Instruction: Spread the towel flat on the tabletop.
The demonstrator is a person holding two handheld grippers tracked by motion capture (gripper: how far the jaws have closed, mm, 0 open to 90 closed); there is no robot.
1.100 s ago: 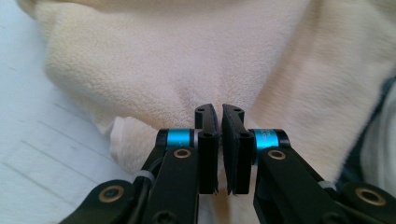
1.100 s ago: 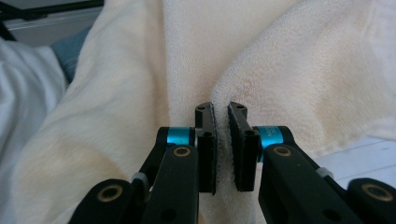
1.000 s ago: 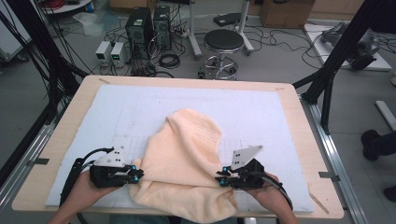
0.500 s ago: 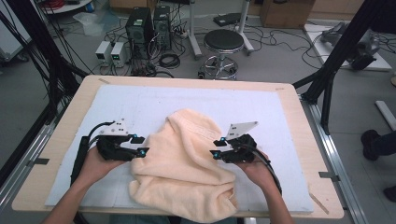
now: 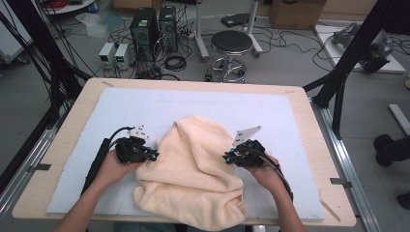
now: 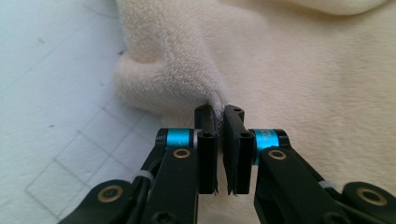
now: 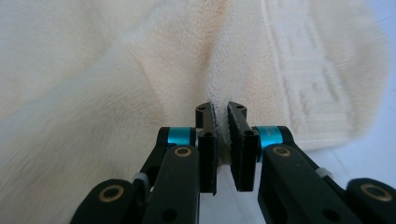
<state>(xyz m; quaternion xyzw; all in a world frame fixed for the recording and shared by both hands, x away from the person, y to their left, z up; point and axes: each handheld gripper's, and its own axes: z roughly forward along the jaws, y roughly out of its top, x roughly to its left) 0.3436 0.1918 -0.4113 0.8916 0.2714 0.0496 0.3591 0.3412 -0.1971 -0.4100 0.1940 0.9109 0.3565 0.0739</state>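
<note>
Cream towel [image 5: 193, 179] lies crumpled, long axis toward the far edge, pinched by left gripper [image 5: 151, 155] and right gripper [image 5: 228, 157].

Towel [image 5: 193, 179] partly out of sight

Near hem cut off below the table [image 5: 63, 145] edge in the high view; pinched folds buried between closed jaws in both gripper views; far background blurred.

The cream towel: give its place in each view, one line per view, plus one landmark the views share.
High view: cream towel crumpled at the table's near middle, between both grippers.
Left gripper view: fills the upper right, a fold pinched in the jaws.
Right gripper view: covers nearly everything, a ridge pinched in the jaws.
Shared landmark: the pale blue mat beneath.
</note>
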